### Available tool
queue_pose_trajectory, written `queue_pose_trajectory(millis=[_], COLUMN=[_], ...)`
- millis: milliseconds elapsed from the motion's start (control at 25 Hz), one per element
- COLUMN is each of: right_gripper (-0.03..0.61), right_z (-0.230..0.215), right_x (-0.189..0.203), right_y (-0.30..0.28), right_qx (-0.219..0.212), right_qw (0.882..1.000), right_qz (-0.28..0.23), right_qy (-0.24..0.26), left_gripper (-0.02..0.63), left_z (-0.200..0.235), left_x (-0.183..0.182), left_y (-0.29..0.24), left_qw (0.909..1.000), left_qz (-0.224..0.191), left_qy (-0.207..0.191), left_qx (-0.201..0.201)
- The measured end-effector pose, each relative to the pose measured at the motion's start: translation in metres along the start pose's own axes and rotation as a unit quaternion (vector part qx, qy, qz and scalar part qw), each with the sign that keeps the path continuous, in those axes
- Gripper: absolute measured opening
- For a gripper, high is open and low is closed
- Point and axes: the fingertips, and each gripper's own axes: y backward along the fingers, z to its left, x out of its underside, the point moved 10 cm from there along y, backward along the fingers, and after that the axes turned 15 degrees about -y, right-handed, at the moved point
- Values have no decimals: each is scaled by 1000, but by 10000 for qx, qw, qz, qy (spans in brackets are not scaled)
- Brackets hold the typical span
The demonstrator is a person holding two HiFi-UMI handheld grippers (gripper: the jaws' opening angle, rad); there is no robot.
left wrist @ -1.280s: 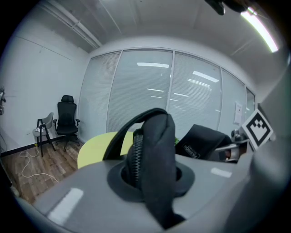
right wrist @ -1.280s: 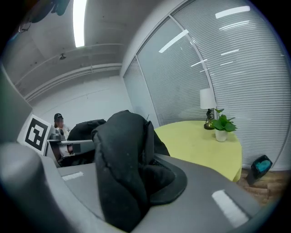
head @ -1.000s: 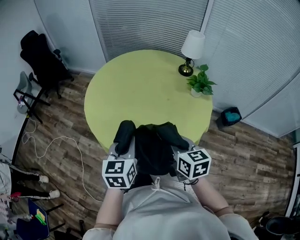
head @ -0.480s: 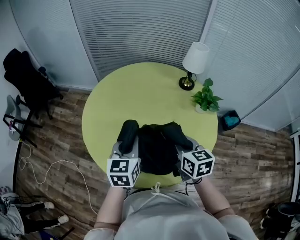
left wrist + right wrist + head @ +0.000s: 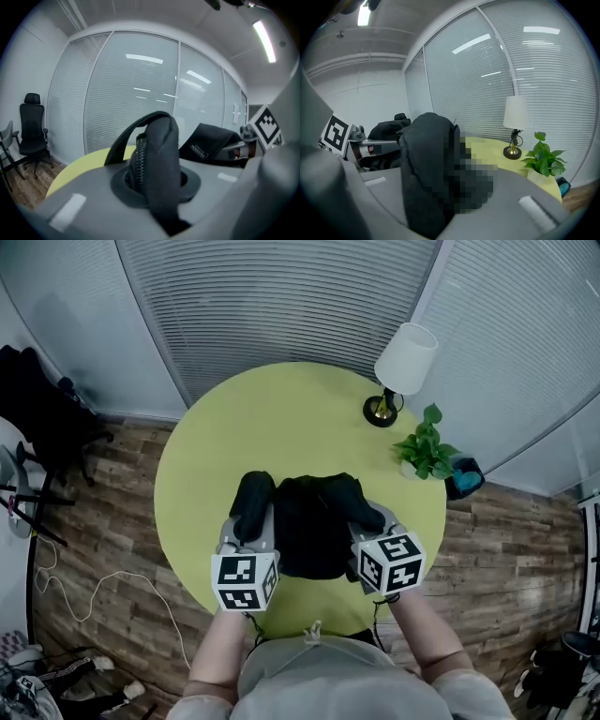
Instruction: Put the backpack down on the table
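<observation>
A black backpack [image 5: 309,526] hangs between my two grippers, above the near half of the round yellow-green table [image 5: 291,427]. Whether its bottom touches the tabletop I cannot tell. My left gripper [image 5: 251,527] is shut on a padded black part of the backpack with a zipper [image 5: 157,159], which bulges up out of the jaws. On the other side, my right gripper [image 5: 367,525] is shut on a thick fold of the same black fabric [image 5: 424,164]. In each gripper view the other gripper's marker cube shows beyond the bag.
A white-shaded lamp [image 5: 403,362] and a small potted plant [image 5: 427,454] stand at the table's far right edge. A black office chair [image 5: 42,413] is on the wooden floor at left, a white cable [image 5: 84,587] lies nearer, and a teal object [image 5: 466,476] sits by the blinds.
Both grippers have carried the backpack forward, from over the table's near edge to above its near half. The table, lamp and plant now sit closer in the head view.
</observation>
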Motion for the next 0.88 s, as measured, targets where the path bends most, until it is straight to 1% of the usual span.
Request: queue_pose_trajectory(millis=[200, 360, 520, 680, 880], right_gripper=[28, 28, 28, 29, 38], right_z=[-13, -24, -32, -37, -40], right_x=[0, 6, 15, 17, 21], right_y=[-34, -56, -66, -70, -74], right_qx=[124, 207, 268, 286, 414], right_qw=[9998, 9997, 9996, 9996, 9991], right_qz=[-152, -104, -27, -47, 62], right_qy=[59, 35, 27, 8, -11], left_gripper=[37, 37, 37, 38, 43], left_z=[13, 17, 18, 17, 20], left_x=[11, 25, 39, 39, 47], left_y=[-35, -57, -66, -70, -73], left_qw=[9999, 9999, 9999, 9999, 9999], left_qz=[-25, 48, 116, 92, 137], left_qy=[-80, -20, 37, -100, -33], left_qx=[-63, -91, -69, -24, 88])
